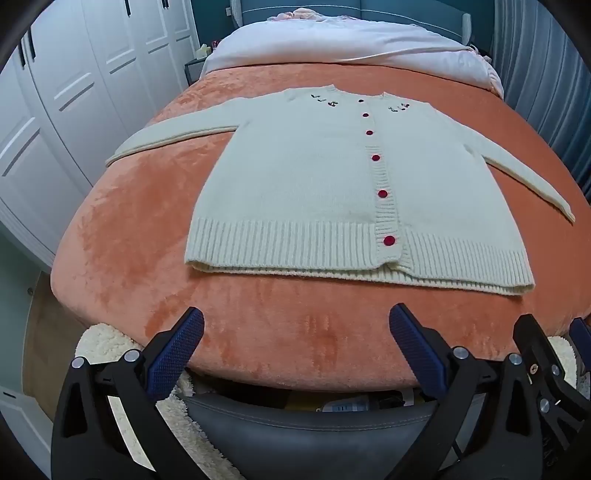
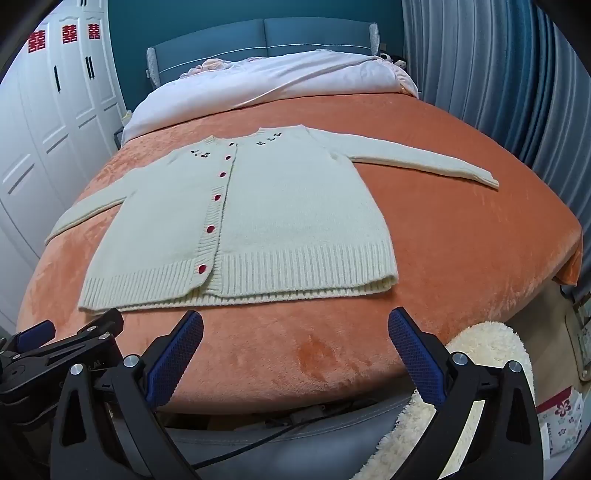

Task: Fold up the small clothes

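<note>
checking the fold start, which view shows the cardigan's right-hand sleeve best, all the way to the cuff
The right wrist view: the sleeve lies straight and whole on the orange blanket, cuff clearly visible. In the left wrist view that sleeve runs toward the frame edge, stretched by the fisheye, though its cuff still shows.

Three red paper cut-outs of the Chinese double-happiness character 囍 [image 2: 68,34] stood in a row along the tops of the white wardrobe doors [image 2: 70,92], one on each door, seen from the right wrist view. Faint pale lettering on the black body of the left hand-held gripper [image 2: 101,363] was too small to read
</note>
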`<state>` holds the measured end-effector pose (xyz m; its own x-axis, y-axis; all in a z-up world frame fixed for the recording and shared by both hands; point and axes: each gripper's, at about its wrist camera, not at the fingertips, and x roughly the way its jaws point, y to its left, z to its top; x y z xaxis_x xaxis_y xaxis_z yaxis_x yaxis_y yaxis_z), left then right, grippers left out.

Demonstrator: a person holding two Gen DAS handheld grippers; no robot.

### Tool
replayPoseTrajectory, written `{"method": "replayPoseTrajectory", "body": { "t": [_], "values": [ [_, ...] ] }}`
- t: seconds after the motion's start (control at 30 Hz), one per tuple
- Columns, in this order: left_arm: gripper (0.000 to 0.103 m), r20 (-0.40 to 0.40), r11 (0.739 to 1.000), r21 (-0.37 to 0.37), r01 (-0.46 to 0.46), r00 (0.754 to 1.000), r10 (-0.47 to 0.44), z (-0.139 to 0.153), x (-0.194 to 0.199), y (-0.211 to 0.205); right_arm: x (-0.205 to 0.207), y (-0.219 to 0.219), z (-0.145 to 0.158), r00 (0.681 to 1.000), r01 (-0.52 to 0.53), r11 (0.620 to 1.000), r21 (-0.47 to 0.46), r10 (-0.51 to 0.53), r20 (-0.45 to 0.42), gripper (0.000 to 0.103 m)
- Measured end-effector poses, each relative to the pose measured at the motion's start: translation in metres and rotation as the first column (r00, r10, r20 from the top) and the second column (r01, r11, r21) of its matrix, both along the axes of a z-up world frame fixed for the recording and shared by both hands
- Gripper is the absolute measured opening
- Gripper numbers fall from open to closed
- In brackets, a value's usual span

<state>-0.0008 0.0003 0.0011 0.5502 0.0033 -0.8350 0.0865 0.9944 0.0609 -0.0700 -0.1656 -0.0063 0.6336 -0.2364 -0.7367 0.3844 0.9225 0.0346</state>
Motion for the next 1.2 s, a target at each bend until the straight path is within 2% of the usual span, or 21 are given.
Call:
{"method": "replayPoseTrajectory", "body": {
  "t": [0.3, 1.2],
  "values": [
    [0.098, 0.002, 1.000, 0.013, 0.000, 1.000, 0.000, 0.0087, 0.0024, -0.0023, -0.0006, 0.0020, -0.0012, 1.000, 0.001, 1.000, 0.003, -0.001, -0.007, 0.098],
    [0.098, 0.004, 1.000, 0.019, 0.001, 1.000, -0.001, 0.0021, -0.0002, 0.0029, 0.0011, 0.0004, -0.0069, 0.999, 0.002, 1.000, 0.027, -0.002, -0.032, 0.098]
  ]
}}
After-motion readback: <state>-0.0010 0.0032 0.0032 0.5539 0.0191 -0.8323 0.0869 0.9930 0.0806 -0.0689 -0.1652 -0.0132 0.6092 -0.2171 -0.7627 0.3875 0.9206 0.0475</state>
